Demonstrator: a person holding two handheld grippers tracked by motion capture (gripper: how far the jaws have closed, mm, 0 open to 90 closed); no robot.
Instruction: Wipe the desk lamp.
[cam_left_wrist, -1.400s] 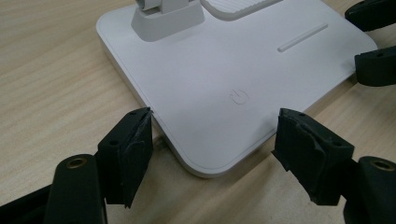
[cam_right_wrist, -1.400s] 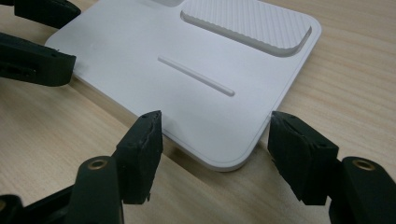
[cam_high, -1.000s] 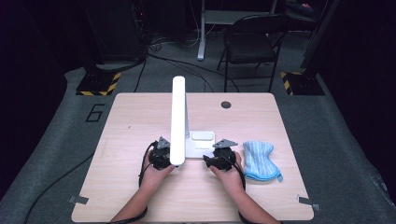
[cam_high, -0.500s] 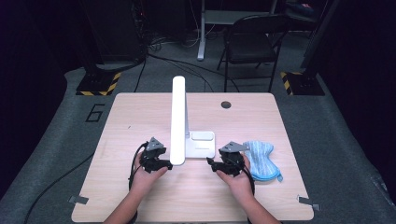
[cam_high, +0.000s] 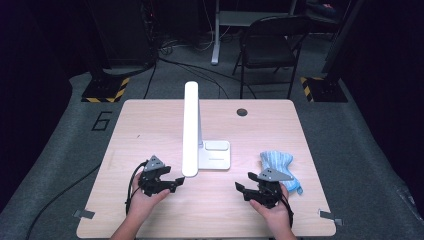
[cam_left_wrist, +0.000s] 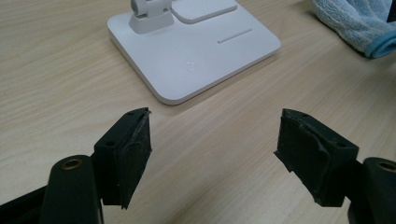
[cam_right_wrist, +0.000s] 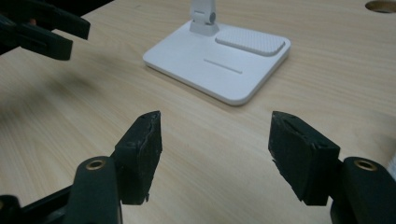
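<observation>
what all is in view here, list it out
lamp: 1, white, mid table, base flat on the wood
cloth: 1, blue, right side of table, beside the right gripper
table: 1, light wood, round hole near far edge
chair: 1, black, behind the table
left gripper: 1, black, open, near the lamp head
right gripper: 1, black, open, near the table's front edge
hands: 2, one on each gripper

We see the wooden table (cam_high: 165, 125) evenly lit from overhead, while the floor around it falls into near darkness. Ahead of the left gripper (cam_left_wrist: 212, 140), the lamp base (cam_left_wrist: 196, 56) reads sharp, with a soft shadow beneath its edge. The jaws nearest the lens look slightly blurred.
</observation>
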